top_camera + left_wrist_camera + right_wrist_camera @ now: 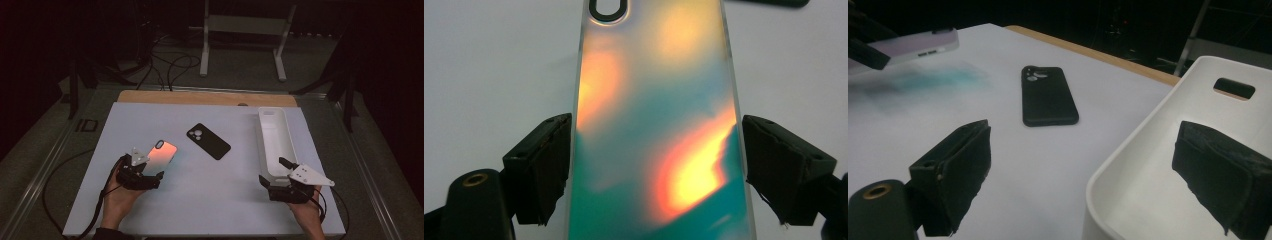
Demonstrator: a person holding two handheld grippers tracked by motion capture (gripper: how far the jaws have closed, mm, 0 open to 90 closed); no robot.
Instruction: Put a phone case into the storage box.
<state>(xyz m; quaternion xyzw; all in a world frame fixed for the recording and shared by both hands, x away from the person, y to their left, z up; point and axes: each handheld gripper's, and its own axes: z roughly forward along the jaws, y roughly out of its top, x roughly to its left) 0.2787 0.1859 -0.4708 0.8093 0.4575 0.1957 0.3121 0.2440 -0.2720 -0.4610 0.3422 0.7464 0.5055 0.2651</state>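
The iridescent phone case (656, 125) lies between the left gripper (656, 170)'s spread jaws, each pad just beside an edge. The right gripper (1108, 185)'s jaws gape astride the white bin (1168, 150)'s near rim.

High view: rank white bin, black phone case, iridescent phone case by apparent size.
1. White bin, clearly largest.
2-3. Black phone case and iridescent phone case look about equal; the left gripper covers the iridescent one's near end, so no ranking.

Iridescent phone case (656, 125) between parted jaws
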